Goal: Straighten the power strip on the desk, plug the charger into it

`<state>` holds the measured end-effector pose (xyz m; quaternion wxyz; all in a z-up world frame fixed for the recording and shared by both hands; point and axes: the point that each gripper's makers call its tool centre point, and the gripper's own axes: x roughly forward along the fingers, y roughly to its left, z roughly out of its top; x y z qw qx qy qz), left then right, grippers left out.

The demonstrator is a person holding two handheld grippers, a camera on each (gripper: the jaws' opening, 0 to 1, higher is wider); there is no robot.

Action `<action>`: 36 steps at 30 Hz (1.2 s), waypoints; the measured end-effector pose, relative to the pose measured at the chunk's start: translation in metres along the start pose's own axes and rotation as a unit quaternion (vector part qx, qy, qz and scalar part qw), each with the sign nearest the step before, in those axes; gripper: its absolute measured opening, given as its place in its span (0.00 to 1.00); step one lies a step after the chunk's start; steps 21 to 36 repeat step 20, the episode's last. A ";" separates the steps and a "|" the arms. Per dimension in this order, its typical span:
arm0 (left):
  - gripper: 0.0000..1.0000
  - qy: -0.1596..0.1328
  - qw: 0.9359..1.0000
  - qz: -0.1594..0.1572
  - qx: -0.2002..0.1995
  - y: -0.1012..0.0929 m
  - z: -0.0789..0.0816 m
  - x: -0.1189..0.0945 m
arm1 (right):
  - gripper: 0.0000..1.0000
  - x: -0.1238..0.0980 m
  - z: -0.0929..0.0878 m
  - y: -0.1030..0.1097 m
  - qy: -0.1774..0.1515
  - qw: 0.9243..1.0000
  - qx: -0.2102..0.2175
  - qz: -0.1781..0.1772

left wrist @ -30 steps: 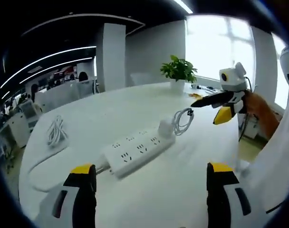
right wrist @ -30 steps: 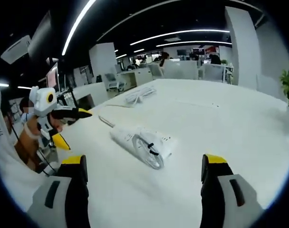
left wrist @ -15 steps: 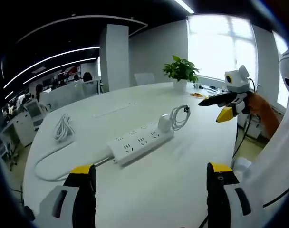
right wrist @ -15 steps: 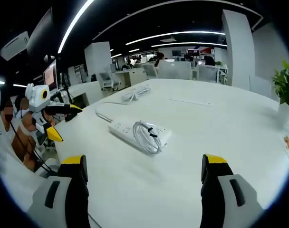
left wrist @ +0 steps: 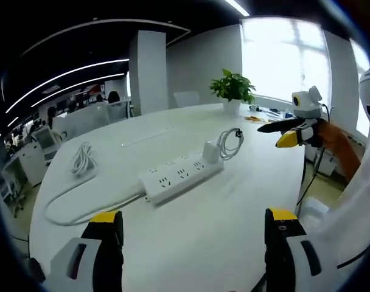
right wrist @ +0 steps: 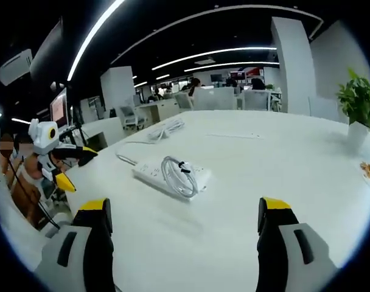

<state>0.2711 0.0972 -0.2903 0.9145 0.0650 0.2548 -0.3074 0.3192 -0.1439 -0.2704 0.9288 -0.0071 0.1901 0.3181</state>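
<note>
A white power strip lies on the white desk, its white cord curving left to a coiled bundle. A white charger stands at the strip's right end, with its looped cable beside it. In the right gripper view the power strip lies ahead with the cable loop upright on it. My left gripper is open above the desk's near part, well short of the strip. My right gripper is open too; it appears at the right as the other gripper.
A potted plant stands at the desk's far edge; the same plant is at the right. The left gripper appears at the left, held by a hand. Office desks and chairs lie behind. Small items sit near the plant.
Both cameras have pulled back and risen, so the strip looks smaller and farther. The strip, charger and cable lie as before. Both grippers stay open.
</note>
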 end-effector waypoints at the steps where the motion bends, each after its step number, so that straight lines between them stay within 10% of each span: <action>1: 0.96 -0.001 1.000 0.000 0.000 0.000 0.000 0.000 | 0.97 0.000 0.001 0.000 -0.004 1.000 0.003 0.001; 36: 0.96 0.002 1.000 -0.009 0.010 -0.010 -0.011 0.003 | 0.97 -0.005 -0.014 0.000 -0.029 1.000 0.006 -0.004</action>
